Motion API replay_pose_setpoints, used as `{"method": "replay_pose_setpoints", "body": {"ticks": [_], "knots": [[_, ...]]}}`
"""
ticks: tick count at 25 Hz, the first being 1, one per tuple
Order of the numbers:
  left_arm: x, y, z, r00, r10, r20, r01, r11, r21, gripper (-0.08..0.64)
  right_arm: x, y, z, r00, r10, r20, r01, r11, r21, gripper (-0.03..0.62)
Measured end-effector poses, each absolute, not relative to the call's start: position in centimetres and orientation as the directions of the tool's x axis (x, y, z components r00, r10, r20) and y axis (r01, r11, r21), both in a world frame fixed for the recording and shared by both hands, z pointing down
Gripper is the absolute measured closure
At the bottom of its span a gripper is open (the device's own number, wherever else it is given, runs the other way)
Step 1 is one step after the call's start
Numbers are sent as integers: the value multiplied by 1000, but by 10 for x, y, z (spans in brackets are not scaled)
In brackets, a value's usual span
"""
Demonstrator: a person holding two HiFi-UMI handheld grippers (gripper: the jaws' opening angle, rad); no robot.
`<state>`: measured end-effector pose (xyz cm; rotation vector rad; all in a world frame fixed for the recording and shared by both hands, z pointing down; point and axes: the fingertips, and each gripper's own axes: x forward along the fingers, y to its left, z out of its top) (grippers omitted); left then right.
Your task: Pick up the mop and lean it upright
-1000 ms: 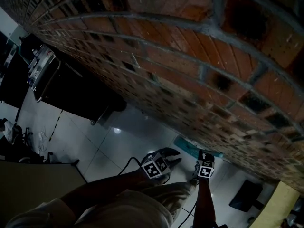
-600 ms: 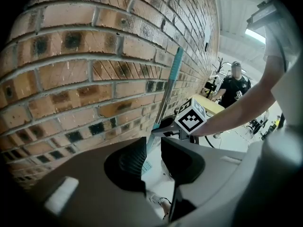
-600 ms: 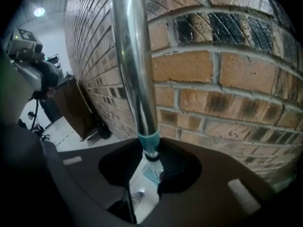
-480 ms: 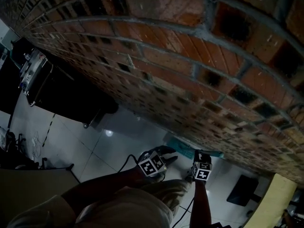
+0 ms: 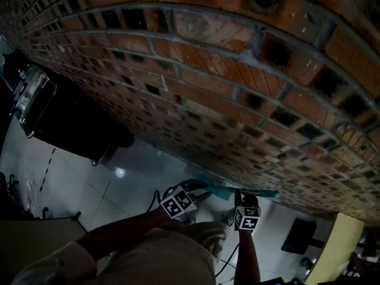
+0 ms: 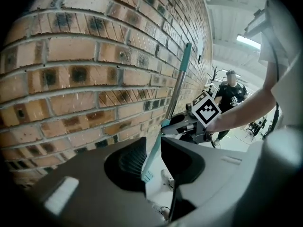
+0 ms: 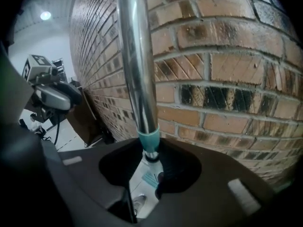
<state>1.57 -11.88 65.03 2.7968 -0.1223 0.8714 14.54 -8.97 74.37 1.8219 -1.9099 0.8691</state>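
Observation:
The mop's handle is a silvery pole (image 7: pixel 136 56) with a teal collar (image 7: pixel 149 140), and it stands close along the brick wall (image 5: pixel 237 88). In the left gripper view the pole (image 6: pixel 176 91) rises from between the jaws to a teal top end. My left gripper (image 6: pixel 152 148) is shut on the teal lower stretch. My right gripper (image 7: pixel 150 157) is shut on the pole just below the collar. In the head view both grippers, left (image 5: pixel 196 190) and right (image 5: pixel 242 198), sit side by side low down, on the teal handle (image 5: pixel 261 192). The mop head is hidden.
A black cart (image 5: pixel 77 123) with a metal-framed case (image 5: pixel 29 97) stands by the wall at the left. There are a white tiled floor (image 5: pixel 130 177) with cables, a dark mat (image 5: pixel 300 236) and a yellow object (image 5: pixel 332 248) at the right. A person (image 6: pixel 230 93) stands further along the wall.
The head view has tipped further up the wall, so both grippers sit a little more left in the frame. Both keep their hold on the mop handle.

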Motion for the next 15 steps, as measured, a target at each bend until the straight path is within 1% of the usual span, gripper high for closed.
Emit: {"method": "replay_pose_setpoints", "body": {"ticks": [5,15], "knots": [[16,-121,623,854,-23,520,-136,-974,180,443,143,-86,696,-102,-782,615,-985,-9,-174,480],[25,-126,578,881,7,473,-85,-981,173,445,147,-78,604,-78,-842,534,-983,-23,-181,480]]}}
